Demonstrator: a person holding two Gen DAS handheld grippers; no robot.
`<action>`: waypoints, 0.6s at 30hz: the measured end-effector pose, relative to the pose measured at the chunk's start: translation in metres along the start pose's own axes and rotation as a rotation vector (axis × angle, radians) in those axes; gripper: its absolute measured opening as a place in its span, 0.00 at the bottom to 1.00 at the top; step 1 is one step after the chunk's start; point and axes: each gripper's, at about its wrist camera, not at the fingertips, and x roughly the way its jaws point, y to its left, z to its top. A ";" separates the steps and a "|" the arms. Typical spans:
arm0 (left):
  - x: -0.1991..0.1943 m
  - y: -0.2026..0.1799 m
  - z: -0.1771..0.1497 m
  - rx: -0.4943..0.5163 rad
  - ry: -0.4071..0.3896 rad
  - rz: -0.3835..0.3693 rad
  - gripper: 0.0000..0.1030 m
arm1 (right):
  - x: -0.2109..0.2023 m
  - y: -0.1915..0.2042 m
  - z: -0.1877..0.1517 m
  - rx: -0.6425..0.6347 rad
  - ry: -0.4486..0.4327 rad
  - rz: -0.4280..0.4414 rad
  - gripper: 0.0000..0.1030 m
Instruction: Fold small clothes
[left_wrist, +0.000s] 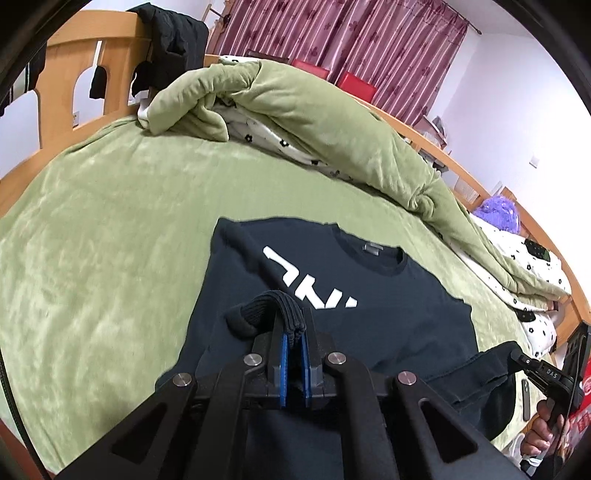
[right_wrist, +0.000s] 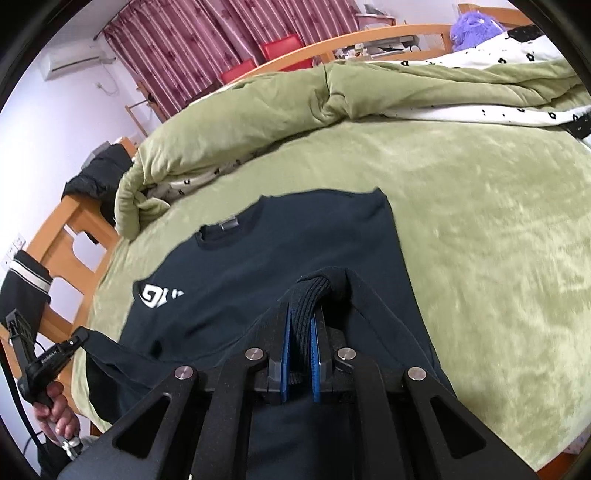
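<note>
A dark sweatshirt with white lettering lies chest-up on the green bed cover, its neck at the far end and its near hem lifted off the cover. The left gripper has its blue pads clamped narrow on a bunched ribbed piece of the sweatshirt's near left side. The right gripper pinches a ribbed fold on the near right side in the same narrow way. Each gripper shows in the other's view, gripped by a hand at the near edge. A rumpled green quilt with a flowered white lining lies along the far side of the bed, well apart from the sweatshirt
</note>
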 end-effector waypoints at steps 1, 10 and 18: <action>0.002 0.000 0.004 -0.005 -0.004 0.000 0.06 | 0.001 0.002 0.004 0.003 -0.004 0.002 0.09; 0.023 -0.003 0.039 -0.005 -0.027 0.010 0.06 | 0.011 0.020 0.045 0.008 -0.051 0.032 0.08; 0.052 -0.003 0.068 0.014 -0.032 0.036 0.06 | 0.041 0.029 0.078 0.017 -0.061 0.040 0.08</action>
